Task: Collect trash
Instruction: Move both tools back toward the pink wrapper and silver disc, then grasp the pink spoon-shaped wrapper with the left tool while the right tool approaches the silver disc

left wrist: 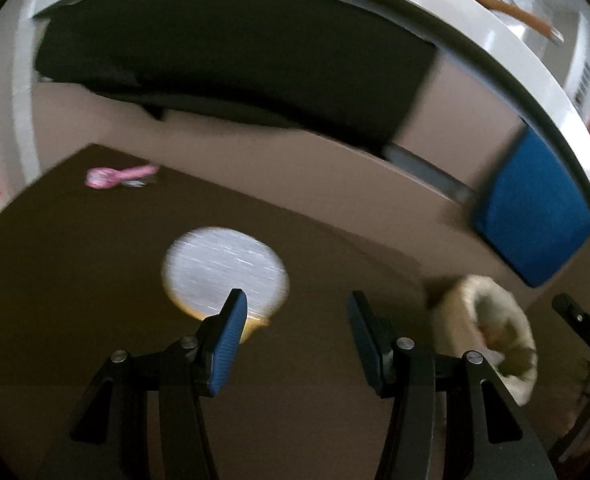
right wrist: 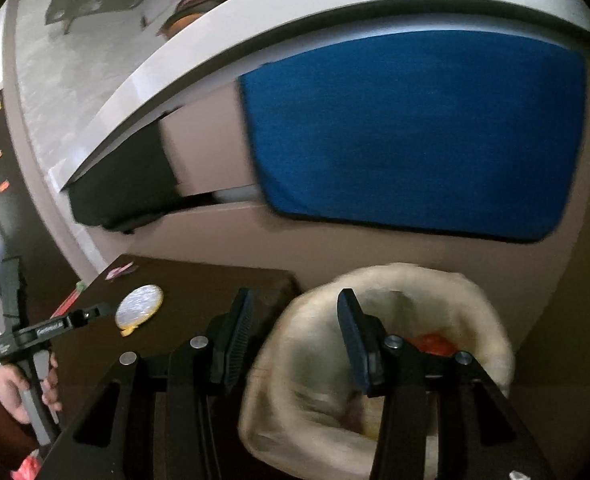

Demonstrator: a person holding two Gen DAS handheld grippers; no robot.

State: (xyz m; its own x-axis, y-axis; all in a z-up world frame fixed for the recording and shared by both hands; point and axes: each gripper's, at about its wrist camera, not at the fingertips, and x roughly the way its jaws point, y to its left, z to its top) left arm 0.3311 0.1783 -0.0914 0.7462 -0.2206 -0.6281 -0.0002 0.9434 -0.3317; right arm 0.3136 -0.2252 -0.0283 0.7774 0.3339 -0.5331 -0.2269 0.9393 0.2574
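A round silver foil lid (left wrist: 225, 272) lies on the dark brown table (left wrist: 75, 280), just beyond my left gripper (left wrist: 297, 294), which is open with nothing between its fingers. A pink wrapper (left wrist: 115, 176) lies at the table's far corner. Off the table's right end stands a trash bin lined with a cream bag (right wrist: 375, 280); orange-red trash (right wrist: 431, 342) lies inside. My right gripper (right wrist: 295, 294) hangs open and empty over the bin's near rim. The right wrist view also shows the lid (right wrist: 139, 306) and the wrapper (right wrist: 121, 271).
A blue chair seat (right wrist: 415, 132) and a black chair (right wrist: 123, 184) are tucked under a white counter (right wrist: 175, 68) behind the table. A hand (right wrist: 15, 392) grips the left gripper's handle at the left edge. Both views are motion-blurred.
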